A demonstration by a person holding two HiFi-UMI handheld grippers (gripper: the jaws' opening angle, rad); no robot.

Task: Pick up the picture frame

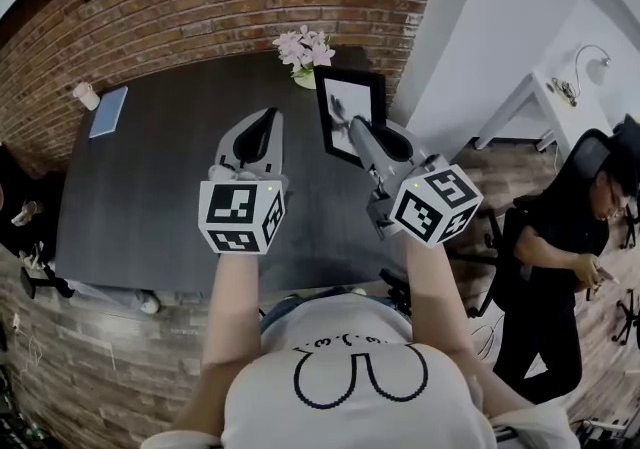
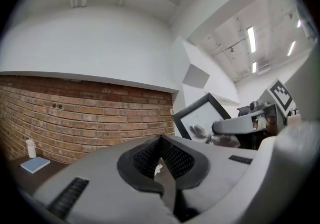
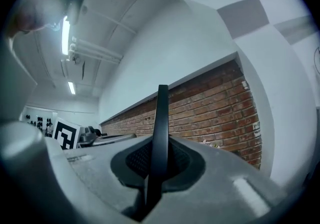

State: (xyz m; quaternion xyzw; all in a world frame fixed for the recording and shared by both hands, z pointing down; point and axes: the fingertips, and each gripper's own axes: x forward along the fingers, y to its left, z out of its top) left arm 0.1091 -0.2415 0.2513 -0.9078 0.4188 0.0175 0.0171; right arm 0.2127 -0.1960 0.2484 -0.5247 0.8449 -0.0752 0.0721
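The picture frame [image 1: 345, 92], black-edged around a pale print, hangs tilted above the dark table [image 1: 150, 197]. My right gripper [image 1: 355, 129] is shut on its lower part. In the right gripper view the frame [image 3: 162, 113] stands edge-on as a thin black bar pinched between the pads. My left gripper [image 1: 268, 119] is raised beside it, to the left, shut with nothing in it. The left gripper view shows its jaws [image 2: 161, 140] closed together, and the frame [image 2: 200, 118] off to the right, held by the right gripper [image 2: 235, 126].
A vase of pink flowers [image 1: 305, 49] stands at the table's far edge, just behind the frame. A blue notebook [image 1: 108, 110] and a white cup [image 1: 87, 95] lie at the far left by the brick wall. A person in black [image 1: 560, 237] sits to the right.
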